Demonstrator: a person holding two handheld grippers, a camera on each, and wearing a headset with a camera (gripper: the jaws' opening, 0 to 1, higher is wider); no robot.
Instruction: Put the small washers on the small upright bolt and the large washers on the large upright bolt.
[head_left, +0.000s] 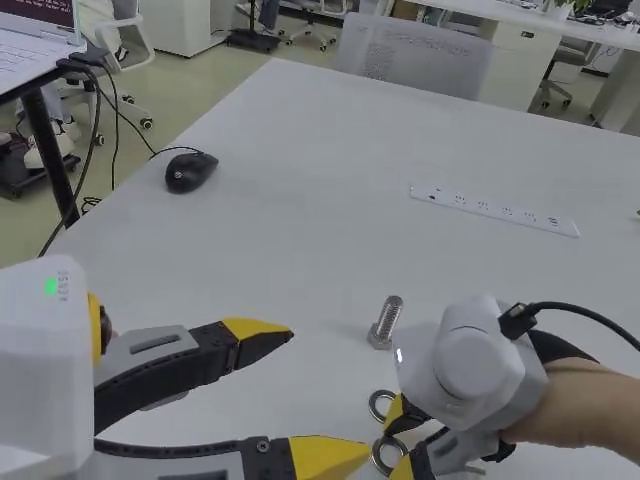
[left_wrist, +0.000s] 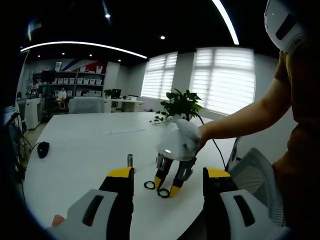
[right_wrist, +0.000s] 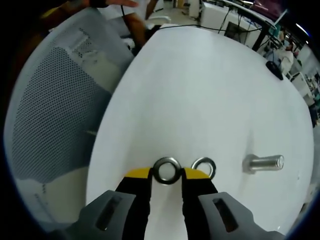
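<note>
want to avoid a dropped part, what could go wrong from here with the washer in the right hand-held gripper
The right hand-held gripper pinches the washer by its rim at the very tips, so it may slip out on lifting.
The second washer lies right beside one jaw and could get dragged along.
The bolt stands upright close by; a bump might tip it.

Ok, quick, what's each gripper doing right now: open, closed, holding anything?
Left gripper: open, nothing between its jaws.
Right gripper: closed on one washer, judging by its own view.
</note>
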